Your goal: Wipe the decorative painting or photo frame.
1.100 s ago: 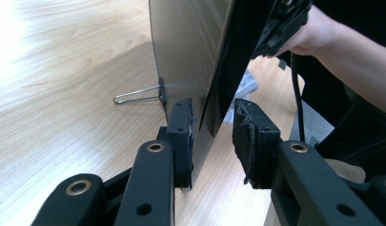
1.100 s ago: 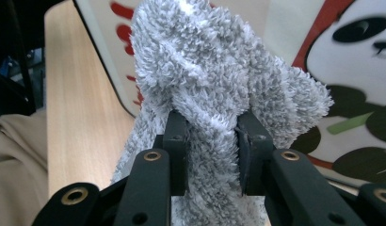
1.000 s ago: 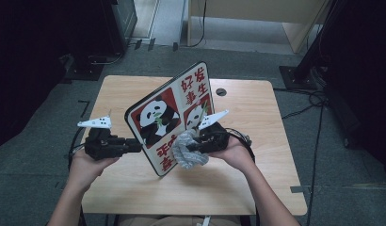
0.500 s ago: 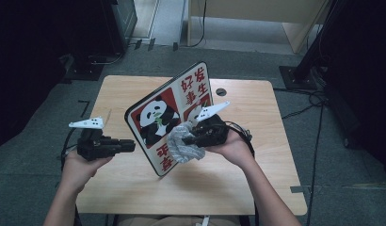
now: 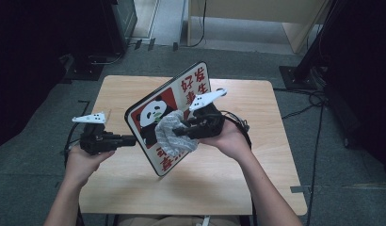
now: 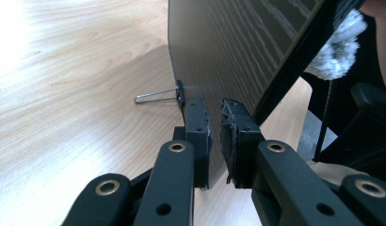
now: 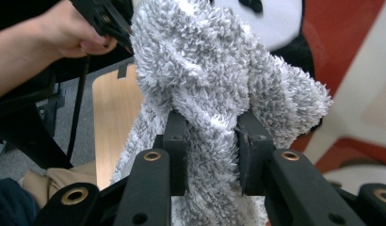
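Cloth (image 5: 174,136) hides panda board (image 5: 191,96) — partly.

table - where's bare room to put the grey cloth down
Bare wood on the table along the near edge between the forearms, the far right part beyond the right gripper, and the far left corner. Crowded mid-table: the tilted panda board, the left gripper, the grey cloth.

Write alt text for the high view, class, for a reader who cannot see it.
A person tilts a panda picture board on a wooden table, the left gripper clamping its edge while the right gripper presses a fluffy grey cloth to its face.
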A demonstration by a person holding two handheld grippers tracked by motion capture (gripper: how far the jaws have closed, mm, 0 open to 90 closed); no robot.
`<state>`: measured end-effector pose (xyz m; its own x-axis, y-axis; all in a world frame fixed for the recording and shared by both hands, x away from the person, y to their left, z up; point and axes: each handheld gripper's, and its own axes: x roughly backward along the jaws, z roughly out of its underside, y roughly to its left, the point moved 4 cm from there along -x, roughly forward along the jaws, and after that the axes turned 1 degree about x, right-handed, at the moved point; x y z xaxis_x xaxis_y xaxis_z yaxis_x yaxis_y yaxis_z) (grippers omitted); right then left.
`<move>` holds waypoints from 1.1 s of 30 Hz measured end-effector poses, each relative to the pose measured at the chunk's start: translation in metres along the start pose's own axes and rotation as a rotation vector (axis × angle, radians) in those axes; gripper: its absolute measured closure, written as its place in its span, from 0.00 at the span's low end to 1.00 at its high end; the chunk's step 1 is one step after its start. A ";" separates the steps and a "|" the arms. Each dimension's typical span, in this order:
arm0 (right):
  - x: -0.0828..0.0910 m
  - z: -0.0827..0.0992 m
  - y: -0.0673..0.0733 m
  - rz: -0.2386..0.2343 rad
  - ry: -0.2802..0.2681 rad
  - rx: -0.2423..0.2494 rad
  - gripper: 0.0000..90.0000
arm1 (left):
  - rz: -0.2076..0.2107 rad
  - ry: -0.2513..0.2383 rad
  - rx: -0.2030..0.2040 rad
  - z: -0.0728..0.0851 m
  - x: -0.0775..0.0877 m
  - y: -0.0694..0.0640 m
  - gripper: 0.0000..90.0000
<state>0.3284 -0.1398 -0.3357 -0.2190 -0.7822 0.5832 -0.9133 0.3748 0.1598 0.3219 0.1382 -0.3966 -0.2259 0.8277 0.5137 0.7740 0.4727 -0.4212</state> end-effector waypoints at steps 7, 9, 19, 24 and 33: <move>0.003 -0.029 0.011 0.002 0.005 0.042 0.78 | 0.009 0.007 -0.012 -0.006 -0.006 -0.001 0.91; 0.004 -0.038 0.015 0.003 0.005 0.053 0.78 | 0.009 0.007 -0.018 -0.007 -0.007 -0.001 0.91; 0.002 -0.080 0.033 0.031 0.003 0.087 0.78 | 0.017 -0.011 -0.029 -0.013 -0.006 0.000 0.91; -0.002 -0.086 0.037 0.040 0.014 0.084 0.78 | 0.023 -0.017 -0.033 -0.014 -0.005 -0.002 0.91; -0.007 -0.086 0.040 0.062 0.032 0.095 0.78 | 0.025 -0.020 -0.032 -0.014 -0.005 -0.002 0.91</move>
<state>0.3232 -0.0768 -0.2643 -0.2666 -0.7422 0.6148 -0.9271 0.3718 0.0467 0.3301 0.1286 -0.3879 -0.2177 0.8454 0.4878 0.7980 0.4419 -0.4097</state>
